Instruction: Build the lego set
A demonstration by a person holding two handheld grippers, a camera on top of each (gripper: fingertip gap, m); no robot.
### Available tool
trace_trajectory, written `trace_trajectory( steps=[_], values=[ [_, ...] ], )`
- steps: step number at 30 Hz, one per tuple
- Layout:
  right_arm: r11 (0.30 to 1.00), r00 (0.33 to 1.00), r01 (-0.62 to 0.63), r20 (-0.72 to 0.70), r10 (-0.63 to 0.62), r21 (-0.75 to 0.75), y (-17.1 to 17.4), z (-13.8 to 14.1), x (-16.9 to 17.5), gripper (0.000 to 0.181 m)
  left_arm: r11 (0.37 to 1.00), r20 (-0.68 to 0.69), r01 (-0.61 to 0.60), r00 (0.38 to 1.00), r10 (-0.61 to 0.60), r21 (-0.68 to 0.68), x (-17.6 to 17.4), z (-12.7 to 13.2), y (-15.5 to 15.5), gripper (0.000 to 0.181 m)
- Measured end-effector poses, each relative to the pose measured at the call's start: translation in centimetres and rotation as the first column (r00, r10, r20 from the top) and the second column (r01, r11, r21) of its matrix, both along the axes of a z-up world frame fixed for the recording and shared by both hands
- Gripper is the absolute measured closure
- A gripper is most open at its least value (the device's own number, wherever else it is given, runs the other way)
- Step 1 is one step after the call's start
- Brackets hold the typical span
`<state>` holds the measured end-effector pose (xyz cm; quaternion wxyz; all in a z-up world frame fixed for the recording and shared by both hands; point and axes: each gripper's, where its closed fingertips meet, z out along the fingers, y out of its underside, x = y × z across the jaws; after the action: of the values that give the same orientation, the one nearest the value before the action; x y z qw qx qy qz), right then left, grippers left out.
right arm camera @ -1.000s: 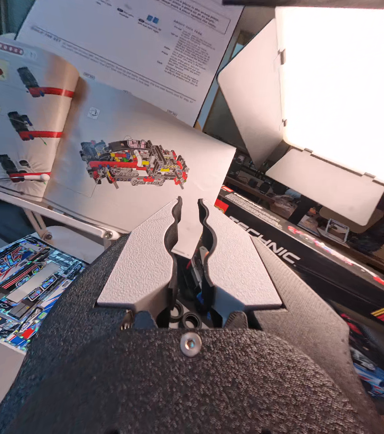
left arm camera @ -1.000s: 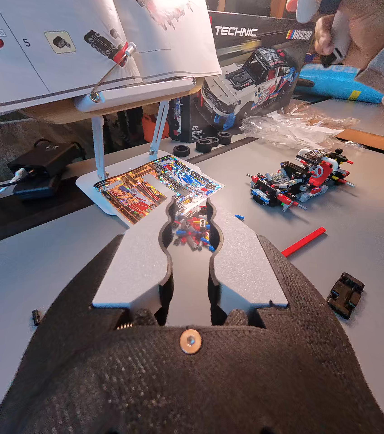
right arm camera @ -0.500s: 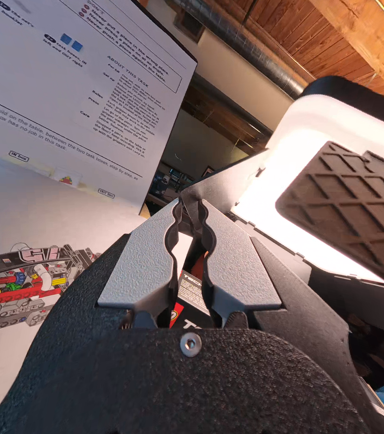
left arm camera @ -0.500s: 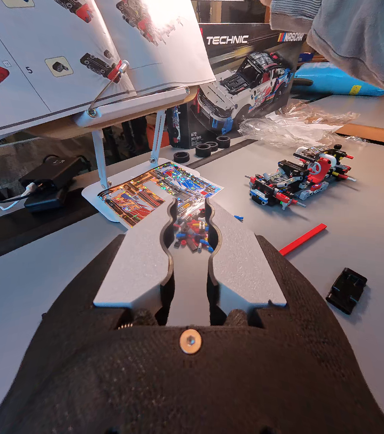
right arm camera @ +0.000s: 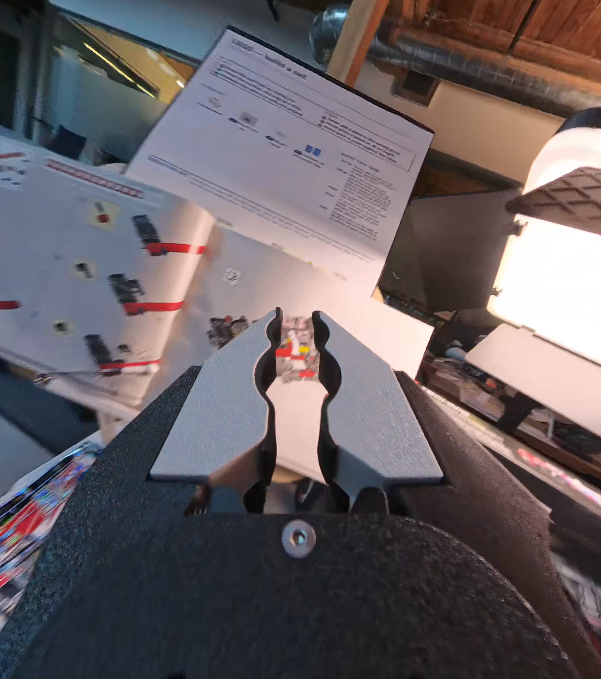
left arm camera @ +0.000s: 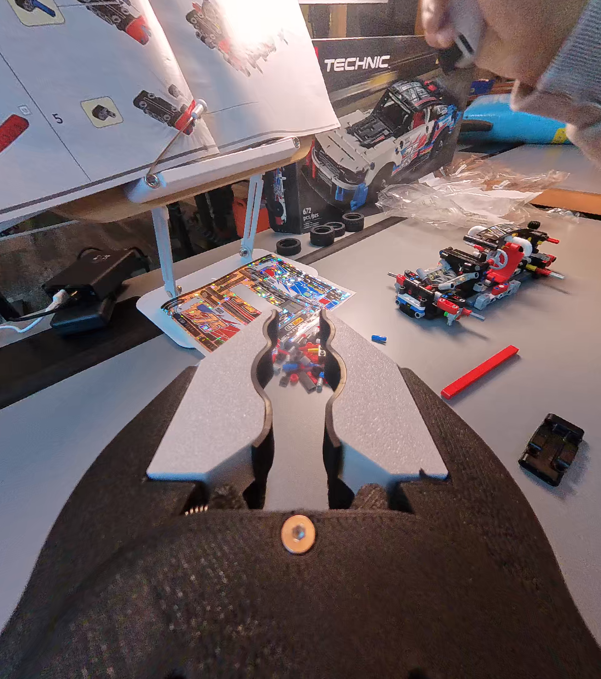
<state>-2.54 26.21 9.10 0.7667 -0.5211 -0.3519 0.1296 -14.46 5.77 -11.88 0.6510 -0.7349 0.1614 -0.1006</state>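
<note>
The left hand-held gripper (left arm camera: 298, 319) hangs low over the grey counter (left arm camera: 512, 532) with its two fingers apart and nothing between them. Through the gap you can see a little pile of small lego pieces (left arm camera: 300, 363) lying on the counter, just past the tips. Touching that pile at 12 o'clock is a shiny sticker sheet (left arm camera: 254, 294), which lies on the white foot of the book stand (left arm camera: 159, 305).

The half-built lego car (left arm camera: 475, 279) sits at 2 o'clock, well apart from the gripper. A long red piece (left arm camera: 479, 371) lies near it at 3 o'clock, and a black piece (left arm camera: 551, 453) sits at 4 o'clock. A tiny blue pin (left arm camera: 379, 338) lies alone between the pile and the car. Four black tyres (left arm camera: 322, 235) stand by the lego box (left arm camera: 383, 128) at 12 o'clock — the box is at the back.

The right hand-held gripper (right arm camera: 296, 316) is up in the air, fingers apart and empty, pointing at the open instruction book (right arm camera: 89, 275). Behind the book stands a printed sheet (right arm camera: 291, 165), and a bright lamp (right arm camera: 567, 294) glows at 3 o'clock — this view is blurry.
</note>
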Motion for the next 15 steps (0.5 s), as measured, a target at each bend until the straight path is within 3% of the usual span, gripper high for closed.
trace_trajectory(
  steps=[8,12,15],
  values=[
    [0.958,0.995,-0.099,-0.014,0.099,-0.268,-13.6,-13.6,8.1,0.168,0.999,-0.016,-0.043,0.999,0.043,0.016,-0.9,-0.1,0.2,0.161],
    [0.894,0.994,-0.107,-0.062,0.089,-0.436,-17.2,-19.1,11.4,0.166,0.997,-0.001,-0.068,0.998,0.068,0.027,-1.2,0.2,0.3,0.162],
    [0.891,0.99,-0.128,-0.11,0.088,-0.436,-17.5,-20.8,12.8,0.165,0.996,0.0,-0.083,0.997,0.083,0.043,-1.2,0.5,0.3,0.163]
  ],
)
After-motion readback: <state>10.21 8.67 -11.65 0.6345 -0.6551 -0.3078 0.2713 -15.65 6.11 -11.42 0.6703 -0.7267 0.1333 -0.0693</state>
